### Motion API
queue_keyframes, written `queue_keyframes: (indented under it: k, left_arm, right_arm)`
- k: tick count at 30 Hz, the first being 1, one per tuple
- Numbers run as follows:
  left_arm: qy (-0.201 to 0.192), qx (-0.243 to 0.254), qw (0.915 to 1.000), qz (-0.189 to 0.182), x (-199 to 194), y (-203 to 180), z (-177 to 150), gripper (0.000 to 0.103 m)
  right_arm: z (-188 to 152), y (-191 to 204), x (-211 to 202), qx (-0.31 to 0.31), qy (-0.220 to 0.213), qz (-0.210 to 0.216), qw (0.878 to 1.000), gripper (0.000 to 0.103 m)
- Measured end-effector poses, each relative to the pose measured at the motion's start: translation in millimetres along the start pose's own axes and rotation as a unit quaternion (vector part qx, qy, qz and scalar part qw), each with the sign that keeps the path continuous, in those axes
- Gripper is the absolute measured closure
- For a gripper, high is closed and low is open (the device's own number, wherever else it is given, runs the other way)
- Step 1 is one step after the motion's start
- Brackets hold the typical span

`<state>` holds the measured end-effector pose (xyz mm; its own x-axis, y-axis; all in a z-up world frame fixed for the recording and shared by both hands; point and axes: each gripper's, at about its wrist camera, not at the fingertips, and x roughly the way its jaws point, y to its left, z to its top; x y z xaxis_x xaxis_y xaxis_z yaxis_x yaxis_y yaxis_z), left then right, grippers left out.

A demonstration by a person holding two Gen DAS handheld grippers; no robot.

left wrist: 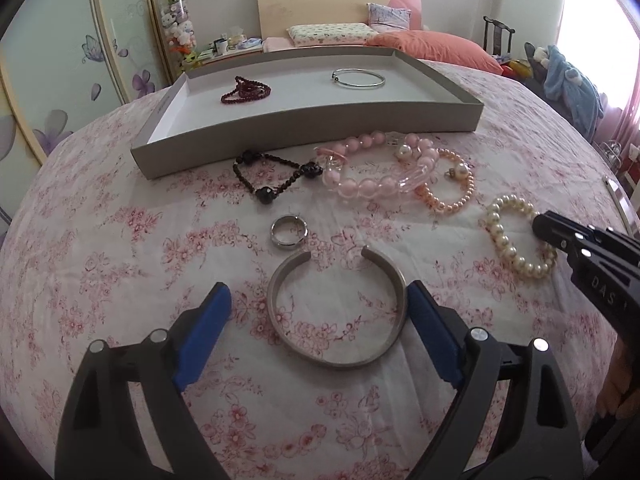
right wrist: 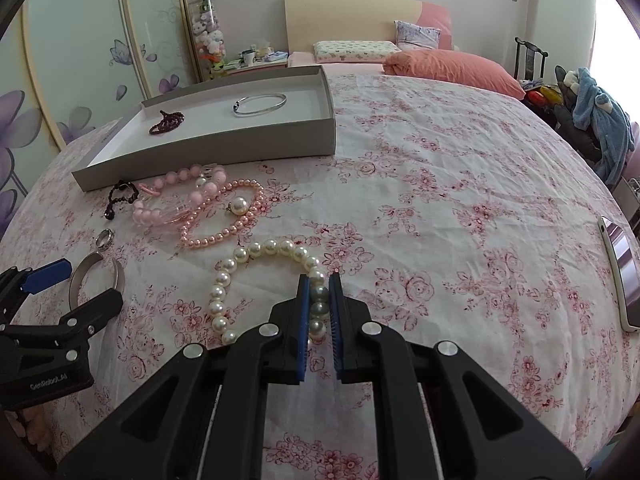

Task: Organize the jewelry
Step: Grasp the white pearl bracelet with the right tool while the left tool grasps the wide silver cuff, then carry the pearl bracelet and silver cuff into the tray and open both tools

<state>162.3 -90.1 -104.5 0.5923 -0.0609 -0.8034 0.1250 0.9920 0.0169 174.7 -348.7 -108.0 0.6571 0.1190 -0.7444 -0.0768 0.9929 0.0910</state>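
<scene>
My left gripper [left wrist: 319, 296] is open, its blue fingers on either side of a silver cuff bangle [left wrist: 336, 312] lying on the floral bedspread. My right gripper [right wrist: 319, 280] is shut on the white pearl bracelet [right wrist: 240, 256], which still rests on the bed; it shows at the right of the left wrist view [left wrist: 516, 236]. A grey tray [left wrist: 312, 128] holds a dark red bead bracelet [left wrist: 246, 90] and a thin silver bangle [left wrist: 359, 78]. In front of the tray lie a black bead bracelet [left wrist: 272, 176], pink bead bracelets [left wrist: 376, 168], a peach pearl bracelet [left wrist: 452, 196] and a silver ring [left wrist: 289, 231].
A phone [right wrist: 620, 272] lies on the bed at the far right. Pillows [right wrist: 452, 66] and a headboard are at the back. A wardrobe with flower doors [right wrist: 80, 60] stands on the left. A chair with clothes [right wrist: 596, 120] is at the right.
</scene>
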Motion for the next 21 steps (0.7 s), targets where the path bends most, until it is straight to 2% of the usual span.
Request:
queue_keyframes:
  k: [1,5,14,21]
  left_arm:
    - [0.001,-0.003,1.0000,-0.002,0,1,0,0.017]
    - [-0.009,-0.001,0.9999,-0.005,-4,1,0,0.036]
    - [-0.008,-0.007,0.9999,-0.010,-9,13,-8,0.037]
    - [-0.008,-0.030,0.9994,0.017,-17,48,-17,0.037]
  right_arm:
    - [0,0,0,0.000,0.000,0.001,1.000,0.093]
    - [0,1,0,0.002,0.000,0.005,1.000,0.093]
    - [0,1,-1,0.006,0.003,0.021,1.000,0.093]
    - [2,4,-8,0.012,-0.013,0.045,0.999,0.093]
